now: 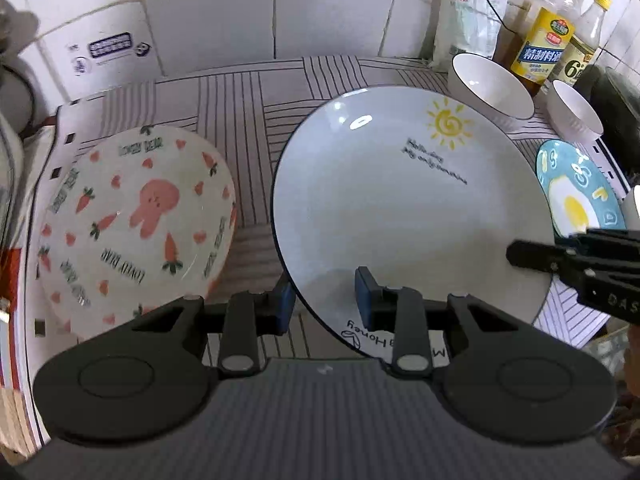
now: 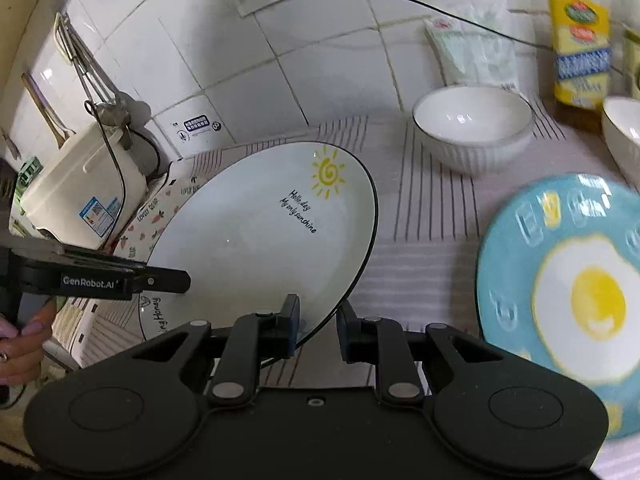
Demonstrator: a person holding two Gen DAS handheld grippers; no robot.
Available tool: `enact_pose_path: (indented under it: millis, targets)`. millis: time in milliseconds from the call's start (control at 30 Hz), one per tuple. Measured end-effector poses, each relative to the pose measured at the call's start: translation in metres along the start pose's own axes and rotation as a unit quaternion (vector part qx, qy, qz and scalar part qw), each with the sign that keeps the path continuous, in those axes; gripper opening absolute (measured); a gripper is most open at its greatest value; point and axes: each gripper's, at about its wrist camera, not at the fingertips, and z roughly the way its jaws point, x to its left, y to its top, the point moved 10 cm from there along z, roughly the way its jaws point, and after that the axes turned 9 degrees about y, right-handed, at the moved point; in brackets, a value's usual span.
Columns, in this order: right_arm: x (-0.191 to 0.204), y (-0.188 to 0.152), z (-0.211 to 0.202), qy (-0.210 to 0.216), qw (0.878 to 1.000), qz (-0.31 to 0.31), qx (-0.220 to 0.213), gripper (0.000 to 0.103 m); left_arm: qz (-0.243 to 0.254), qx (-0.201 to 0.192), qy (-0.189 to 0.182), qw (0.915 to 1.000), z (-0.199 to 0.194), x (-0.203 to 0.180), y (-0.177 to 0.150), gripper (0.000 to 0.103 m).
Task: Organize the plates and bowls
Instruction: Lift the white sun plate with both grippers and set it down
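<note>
Left gripper [image 1: 325,300] and right gripper [image 2: 318,322] are both straddling the sun plate's [image 1: 400,200] rim with jaws parted. The plate is lying on the striped cloth [image 1: 248,120], between the rabbit plate [image 1: 132,224] and egg plate [image 2: 560,280].

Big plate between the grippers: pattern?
White, dark rim, yellow sun and black script; clearest in left wrist view.

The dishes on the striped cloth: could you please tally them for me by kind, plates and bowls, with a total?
Plates: 3, namely the sun plate, the rabbit plate and the blue egg plate.
Bowls: 2, namely the larger white bowl and the smaller white bowl.
Total: 5 dishes.
</note>
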Motion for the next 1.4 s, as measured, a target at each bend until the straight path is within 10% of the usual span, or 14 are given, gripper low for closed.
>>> enact_pose_path:
  millis: [433,1000,1400]
  targets:
    - [-0.035,0.047,0.053,-0.019,1.0,0.018,-0.015,0.025,0.021,0.034,0.022,0.999,0.058,0.012,0.061,0.031]
    - [-0.053,0.049,0.091,-0.065,0.996,0.06,0.012,0.029,0.011,0.089,0.059,0.9942,0.078,0.001,0.062,0.036]
    - [-0.024,0.056,-0.008,-0.066,0.996,0.05,-0.032,0.056,0.052,0.056,0.075,0.9942,-0.003,-0.021,0.078,0.064]
